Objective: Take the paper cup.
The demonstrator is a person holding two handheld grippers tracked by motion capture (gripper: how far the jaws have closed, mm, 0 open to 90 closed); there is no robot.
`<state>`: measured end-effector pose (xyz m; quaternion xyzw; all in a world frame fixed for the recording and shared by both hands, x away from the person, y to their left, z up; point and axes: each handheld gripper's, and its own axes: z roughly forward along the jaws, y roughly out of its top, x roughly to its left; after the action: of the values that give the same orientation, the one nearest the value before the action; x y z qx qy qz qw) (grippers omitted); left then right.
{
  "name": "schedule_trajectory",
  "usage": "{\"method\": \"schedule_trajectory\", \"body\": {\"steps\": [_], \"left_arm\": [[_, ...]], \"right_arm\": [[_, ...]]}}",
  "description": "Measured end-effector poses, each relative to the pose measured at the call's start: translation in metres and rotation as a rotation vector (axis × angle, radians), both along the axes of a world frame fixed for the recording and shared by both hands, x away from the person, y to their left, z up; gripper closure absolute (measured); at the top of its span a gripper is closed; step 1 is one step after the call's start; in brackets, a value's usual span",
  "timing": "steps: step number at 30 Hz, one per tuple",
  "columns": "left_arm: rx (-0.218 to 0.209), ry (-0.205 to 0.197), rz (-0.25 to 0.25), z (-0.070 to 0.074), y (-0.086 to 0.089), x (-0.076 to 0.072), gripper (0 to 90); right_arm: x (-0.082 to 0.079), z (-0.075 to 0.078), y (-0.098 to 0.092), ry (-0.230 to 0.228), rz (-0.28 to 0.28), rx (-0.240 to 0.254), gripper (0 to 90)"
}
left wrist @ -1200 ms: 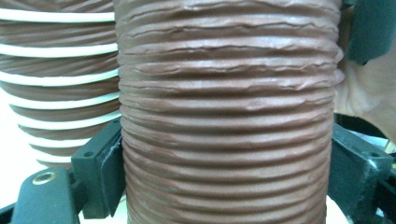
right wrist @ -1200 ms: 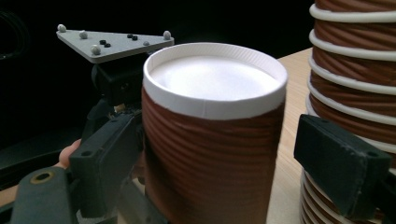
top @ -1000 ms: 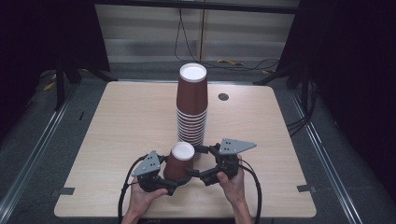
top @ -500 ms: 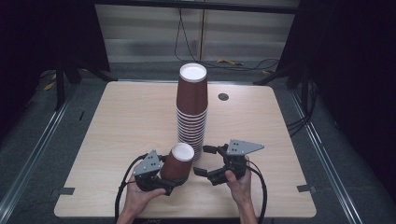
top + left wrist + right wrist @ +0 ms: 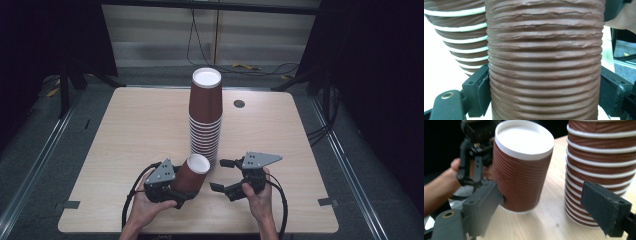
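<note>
A single brown ribbed paper cup [image 5: 192, 172] with a white rim is tilted above the front of the table, and my left gripper [image 5: 186, 184] is shut on its side. In the left gripper view the cup [image 5: 544, 50] sits between both black pads [image 5: 482, 92]. A tall stack of the same cups [image 5: 205, 115], mouths down, stands just behind it at mid-table. My right gripper [image 5: 218, 175] hangs open to the right of the cup. In the right gripper view the cup [image 5: 521, 177] lies beyond its left pad [image 5: 486, 205] and the stack [image 5: 599, 170] behind its right one.
The wooden table [image 5: 125, 125] has a round cable hole [image 5: 239, 103] at the back right. Dark floor, rails and cables surround the table. Both forearms come in over the front edge.
My right gripper has drawn a little to the right, away from the single cup. The cup stays in my left gripper, leaning slightly more.
</note>
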<state>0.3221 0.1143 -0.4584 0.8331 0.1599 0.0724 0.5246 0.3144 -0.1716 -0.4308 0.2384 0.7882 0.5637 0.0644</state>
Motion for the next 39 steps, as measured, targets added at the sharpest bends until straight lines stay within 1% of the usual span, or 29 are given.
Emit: {"method": "schedule_trajectory", "body": {"steps": [2,6,9,10,12,13,14,17,20,21,23,25,27,28,30,31,32,33,34,35,36,39], "left_arm": [[0.012,0.011,-0.011,0.000,0.000,0.002,14.7],[0.070,0.014,-0.030,0.000,0.000,0.005,14.7],[0.083,0.021,-0.039,0.001,-0.001,0.008,14.8],[0.093,0.025,-0.047,0.001,-0.002,0.008,14.8],[0.124,0.019,-0.061,0.003,-0.005,0.009,14.8],[0.125,0.030,-0.070,0.003,-0.006,0.009,14.8],[0.133,0.030,-0.081,0.004,-0.008,0.010,14.8],[0.170,0.033,-0.098,0.007,-0.011,0.010,14.8],[0.214,0.031,-0.118,0.009,-0.015,0.010,14.7],[0.220,0.029,-0.118,0.010,-0.017,0.010,14.8],[0.216,0.038,-0.131,0.011,-0.018,0.011,14.8],[0.246,0.029,-0.140,0.013,-0.020,0.012,14.8],[0.287,0.021,-0.159,0.014,-0.023,0.011,14.8],[0.296,0.024,-0.158,0.014,-0.024,0.011,14.8],[0.306,0.029,-0.177,0.015,-0.025,0.011,14.8],[0.319,0.027,-0.190,0.016,-0.025,0.011,14.8],[0.332,0.028,-0.190,0.016,-0.026,0.010,14.8],[0.336,0.026,-0.194,0.016,-0.027,0.010,14.8],[0.353,0.029,-0.198,0.017,-0.028,0.010,14.8],[0.360,0.021,-0.199,0.016,-0.029,0.010,14.8],[0.376,0.021,-0.200,0.016,-0.030,0.010,14.8],[0.387,0.022,-0.209,0.017,-0.032,0.010,14.8]], "right_arm": [[0.000,-0.001,0.000,0.007,0.006,-0.013,14.4],[0.000,-0.003,-0.001,0.012,0.003,-0.033,13.7],[0.000,-0.004,-0.001,0.018,0.007,-0.059,13.7],[0.000,-0.004,-0.001,0.018,0.005,-0.069,13.7],[0.000,-0.003,-0.001,0.019,0.011,-0.085,13.7],[0.000,-0.003,-0.001,0.020,0.013,-0.093,13.7],[-0.001,-0.002,0.000,0.025,0.019,-0.101,13.7],[-0.001,-0.002,0.000,0.024,0.036,-0.130,13.8],[-0.001,-0.002,0.000,0.039,0.043,-0.152,13.8],[-0.002,-0.003,0.000,0.044,0.049,-0.161,13.8],[-0.001,-0.002,0.000,0.048,0.060,-0.173,13.8],[-0.001,-0.002,0.002,0.051,0.065,-0.205,13.9],[-0.001,-0.002,0.003,0.063,0.077,-0.222,13.9],[0.000,-0.002,0.003,0.059,0.076,-0.230,14.0],[0.001,-0.001,0.004,0.063,0.086,-0.236,14.1],[0.001,-0.001,0.004,0.065,0.091,-0.236,14.1],[0.001,0.000,0.004,0.067,0.097,-0.239,14.1],[0.001,0.000,0.005,0.073,0.107,-0.244,14.1],[0.001,0.000,0.006,0.078,0.116,-0.246,14.1],[0.001,0.000,0.007,0.085,0.123,-0.249,14.1],[0.001,0.000,0.007,0.088,0.126,-0.254,14.2],[0.002,-0.002,0.009,0.099,0.135,-0.270,14.9]]}}
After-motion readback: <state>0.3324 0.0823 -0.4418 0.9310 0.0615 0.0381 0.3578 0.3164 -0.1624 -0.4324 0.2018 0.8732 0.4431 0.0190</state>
